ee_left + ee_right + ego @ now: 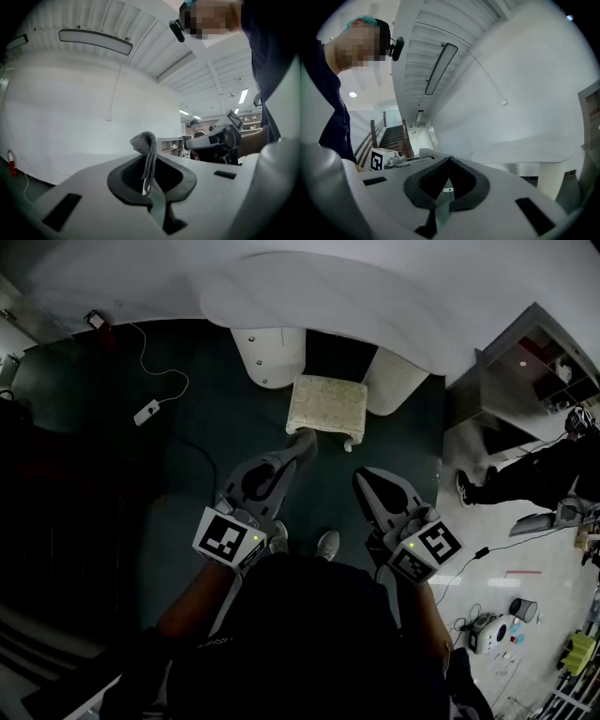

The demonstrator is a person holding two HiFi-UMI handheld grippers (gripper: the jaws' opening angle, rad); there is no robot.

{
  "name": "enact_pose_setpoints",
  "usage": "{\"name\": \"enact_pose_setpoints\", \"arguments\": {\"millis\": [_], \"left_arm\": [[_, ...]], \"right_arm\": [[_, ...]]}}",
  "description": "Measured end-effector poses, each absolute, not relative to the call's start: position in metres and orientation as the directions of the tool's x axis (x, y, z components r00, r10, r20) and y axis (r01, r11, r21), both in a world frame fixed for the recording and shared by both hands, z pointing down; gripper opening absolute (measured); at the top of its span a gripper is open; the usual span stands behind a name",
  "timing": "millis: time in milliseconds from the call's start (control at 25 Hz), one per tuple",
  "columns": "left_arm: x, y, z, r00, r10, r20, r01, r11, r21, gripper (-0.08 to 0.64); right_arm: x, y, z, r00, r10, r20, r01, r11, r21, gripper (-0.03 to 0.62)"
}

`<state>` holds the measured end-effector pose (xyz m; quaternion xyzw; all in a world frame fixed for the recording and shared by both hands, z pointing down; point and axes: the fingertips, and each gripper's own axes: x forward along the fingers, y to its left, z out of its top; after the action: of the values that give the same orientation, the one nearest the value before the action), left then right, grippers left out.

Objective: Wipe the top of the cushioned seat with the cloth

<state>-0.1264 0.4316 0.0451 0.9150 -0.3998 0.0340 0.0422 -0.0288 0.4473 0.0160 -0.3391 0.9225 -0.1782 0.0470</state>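
Cloth [147, 149] of grey knit, folded into a narrow strip, stands up from between the left gripper's [300, 448] jaws, which are clamped on its lower end. Its bunched top droops a little to the left of the jaw line in the left gripper view. Just ahead of that gripper sits the cushioned seat [326, 405], a small cream footstool on short legs, standing on dark carpet [216, 437]. In the head view the gripper's tips overlap the seat's near left corner; whether cloth and cushion touch cannot be told.

To the right of the left gripper is the right gripper [364, 482]. Its jaws are pressed together with nothing between them, and its tips stop short of the seat's near right corner.

Beyond the seat a white table [309, 287] with a curved top rests on two ribbed round legs [272, 357] — one on either side of the seat. Well off to the left gripper's left, a white power strip [147, 412] lies on the carpet with its cable. Far to the right gripper's right, a person [525, 476] in dark clothes is on pale floor near a shelf unit [539, 367].
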Motion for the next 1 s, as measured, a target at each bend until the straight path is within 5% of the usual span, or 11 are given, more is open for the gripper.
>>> {"name": "enact_pose_setpoints", "arguments": {"millis": [1000], "left_arm": [[-0.072, 0.452, 0.053, 0.624, -0.775, 0.097, -0.780, -0.625, 0.031, 0.028]], "right_arm": [[0.038, 0.466, 0.031, -0.801, -0.597, 0.052, -0.574, 0.740, -0.351, 0.026]]}}
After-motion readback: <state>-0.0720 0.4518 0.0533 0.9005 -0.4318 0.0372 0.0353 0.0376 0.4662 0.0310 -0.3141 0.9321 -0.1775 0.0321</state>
